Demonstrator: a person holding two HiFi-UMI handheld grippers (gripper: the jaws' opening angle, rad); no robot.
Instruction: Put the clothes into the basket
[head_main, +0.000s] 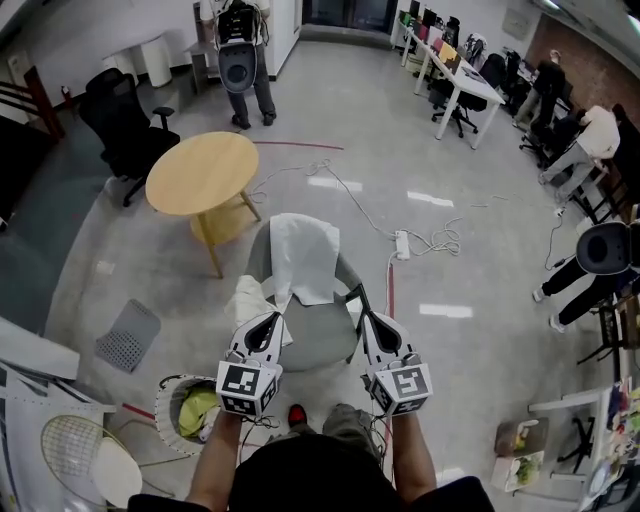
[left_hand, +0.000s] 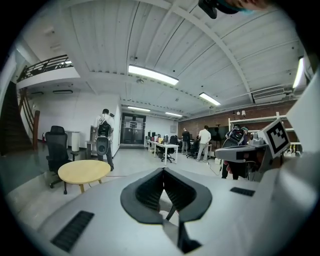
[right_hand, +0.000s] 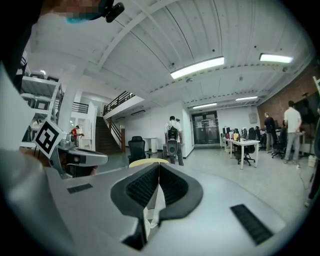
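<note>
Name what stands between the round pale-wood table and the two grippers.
A grey tub chair draped with a white cloth stands between the table and the left gripper and right gripper; the head view shows it.

No word, number or brand can be read. The only markings are square black-and-white code patterns on the left cube (head_main: 248, 388) of the left claw (head_main: 272, 318) and the right cube (head_main: 402, 386) of the right claw (head_main: 357, 298).
</note>
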